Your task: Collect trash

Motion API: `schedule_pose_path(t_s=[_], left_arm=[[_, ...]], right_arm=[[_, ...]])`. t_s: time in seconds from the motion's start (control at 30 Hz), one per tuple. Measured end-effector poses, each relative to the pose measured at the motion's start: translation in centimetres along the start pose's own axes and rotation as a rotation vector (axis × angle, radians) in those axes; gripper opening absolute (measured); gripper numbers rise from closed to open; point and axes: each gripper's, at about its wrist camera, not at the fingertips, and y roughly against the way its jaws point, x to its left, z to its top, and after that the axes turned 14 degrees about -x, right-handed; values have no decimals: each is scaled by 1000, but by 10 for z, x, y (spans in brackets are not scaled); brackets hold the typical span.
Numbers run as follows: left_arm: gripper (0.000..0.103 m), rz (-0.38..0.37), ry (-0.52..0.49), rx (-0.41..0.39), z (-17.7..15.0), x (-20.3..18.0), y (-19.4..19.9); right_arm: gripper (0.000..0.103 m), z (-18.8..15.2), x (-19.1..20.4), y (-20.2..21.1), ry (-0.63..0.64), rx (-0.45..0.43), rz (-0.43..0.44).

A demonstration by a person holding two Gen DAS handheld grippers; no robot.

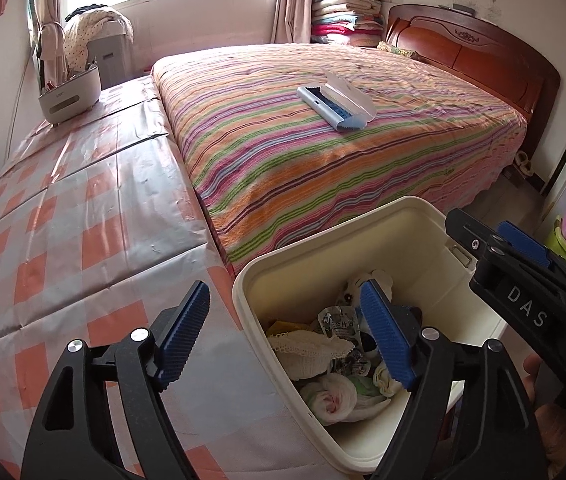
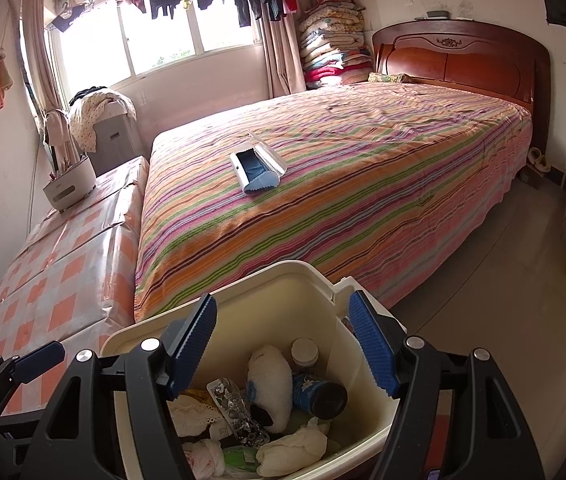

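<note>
A cream plastic bin [image 2: 283, 280] stands at the foot corner of the bed [image 2: 363, 184], low in the middle of the right wrist view and at lower right of the left wrist view. It is open-topped, roughly rectangular with rounded corners, and its mouth faces up toward both cameras. Inside lies the trash [image 2: 267, 412]: a white fuzzy lump, a dark blue can on its side with its long axis running from lower right to upper left of the frame, a crumpled silvery wrapper, lace-edged cloth and knotted white bags.

The left gripper [image 1: 283, 340] hangs over the bin's left rim, one of its fingers [image 1: 387, 336] above the trash, the other outside over the checked cover [image 1: 63, 220]; they are spread apart with nothing between them. The right gripper [image 2: 283, 348] is above the bin's mouth, fingers also parted and grasping nothing.

On the striped bedspread, mid-frame, lies an open blue and white case [image 2: 257, 168], well apart from the bin. Bare floor [image 2: 483, 320] opens to the right of the bin; the bed edge closes in behind it.
</note>
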Motion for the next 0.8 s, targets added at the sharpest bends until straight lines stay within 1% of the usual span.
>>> schedule_pose_path(t_s=[0.3,0.47,0.53,0.6,0.7,0.8], left_arm=[[77,10,-9,-5,1,1,2],[77,33,-28,-13,-3,1,8],[77,55,-38,-13,-5,1,14],[77,82,-45,-17,-6,4,23],[77,120,-40,-48,-6,10,45],[82,166,-32,-81,-6,16,69]], right_arm=[[67,-2,1,-1,0,2,0],[67,-5,-4,1,-5,4,-10],[67,-5,-4,6,-3,-3,-22],[67,-5,-3,15,-10,1,-10],[67,-4,4,36,18,-9,13],[67,-4,6,59,26,-3,36]])
